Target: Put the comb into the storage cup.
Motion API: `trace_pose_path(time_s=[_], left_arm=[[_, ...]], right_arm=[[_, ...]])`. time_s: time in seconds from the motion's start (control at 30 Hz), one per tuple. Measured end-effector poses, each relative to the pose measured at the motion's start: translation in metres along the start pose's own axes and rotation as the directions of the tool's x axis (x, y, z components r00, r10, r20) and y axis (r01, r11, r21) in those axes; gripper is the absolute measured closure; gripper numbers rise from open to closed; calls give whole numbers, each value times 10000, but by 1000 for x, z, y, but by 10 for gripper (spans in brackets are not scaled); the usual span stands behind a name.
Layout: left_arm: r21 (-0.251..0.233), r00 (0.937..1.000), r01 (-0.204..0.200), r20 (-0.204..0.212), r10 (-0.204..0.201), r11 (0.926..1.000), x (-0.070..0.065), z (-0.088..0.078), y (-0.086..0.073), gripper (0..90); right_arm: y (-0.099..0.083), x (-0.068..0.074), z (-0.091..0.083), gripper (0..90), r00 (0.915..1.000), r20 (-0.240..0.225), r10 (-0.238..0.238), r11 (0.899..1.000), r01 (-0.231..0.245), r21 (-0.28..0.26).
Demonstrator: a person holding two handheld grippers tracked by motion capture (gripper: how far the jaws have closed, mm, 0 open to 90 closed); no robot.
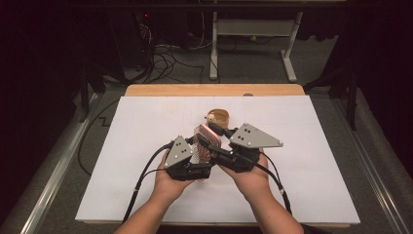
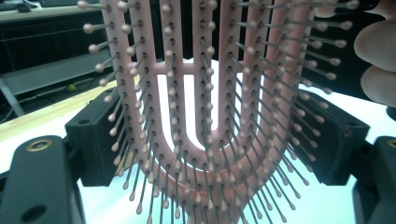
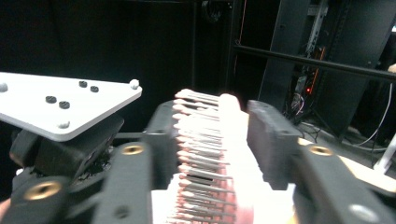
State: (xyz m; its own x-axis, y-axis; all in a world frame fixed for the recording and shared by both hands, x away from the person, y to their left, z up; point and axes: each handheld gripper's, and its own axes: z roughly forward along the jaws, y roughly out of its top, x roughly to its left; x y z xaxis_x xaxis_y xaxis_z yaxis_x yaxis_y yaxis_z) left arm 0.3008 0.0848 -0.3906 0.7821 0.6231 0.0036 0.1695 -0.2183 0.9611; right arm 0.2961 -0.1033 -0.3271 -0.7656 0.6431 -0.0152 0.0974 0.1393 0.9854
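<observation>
pink vented brush held off the bench between two grippers, one grip looking loose

the main risk, as a guess: the brush (image 1: 206, 141) could slip or swing. the right gripper (image 3: 219, 140) has its fingers on either side of the brush's edge, with the bristle tips facing one finger and a small gap showing at the other, so its hold looks slack. if the left gripper (image 2: 205, 140) also eases, the brush would drop to the white bench (image 1: 311, 185). squeezing on the bristles could bend them or let the pads slide.

the left fingers (image 2: 95, 140) sit close against both sides of the brush head and seem to carry it.

the brush is pale pink plastic, a rounded head with long open slots, covered in thin pins with small ball tips. beyond the fingers rests a small tan wooden object (image 1: 217, 117).
</observation>
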Motion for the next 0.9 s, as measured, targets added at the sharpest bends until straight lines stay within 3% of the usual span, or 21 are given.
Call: trace_pose_path(time_s=[0.1, 0.23, 0.63, 0.9], left_arm=[[5, 10000, 36, -43, -36, 10000, 1, 0, 0, 197], [-10, 9999, 45, -133, -45, 10000, 1, -1, 1, 197], [-68, 9995, -41, -316, 39, 10000, 1, -2, 1, 197], [-62, 9994, -48, -337, 46, 10000, 1, -2, 1, 196]], right_arm=[[-2, 0, 1, 374, 9999, 120, 78, 9999, -79, 110], [-7, 0, 5, 357, 9999, 0, 105, 9993, -105, 361], [-21, -3, 11, 481, 9965, -431, 717, 9946, -683, 778], [-23, -2, 12, 595, 9962, -551, 679, 9943, -630, 859]])
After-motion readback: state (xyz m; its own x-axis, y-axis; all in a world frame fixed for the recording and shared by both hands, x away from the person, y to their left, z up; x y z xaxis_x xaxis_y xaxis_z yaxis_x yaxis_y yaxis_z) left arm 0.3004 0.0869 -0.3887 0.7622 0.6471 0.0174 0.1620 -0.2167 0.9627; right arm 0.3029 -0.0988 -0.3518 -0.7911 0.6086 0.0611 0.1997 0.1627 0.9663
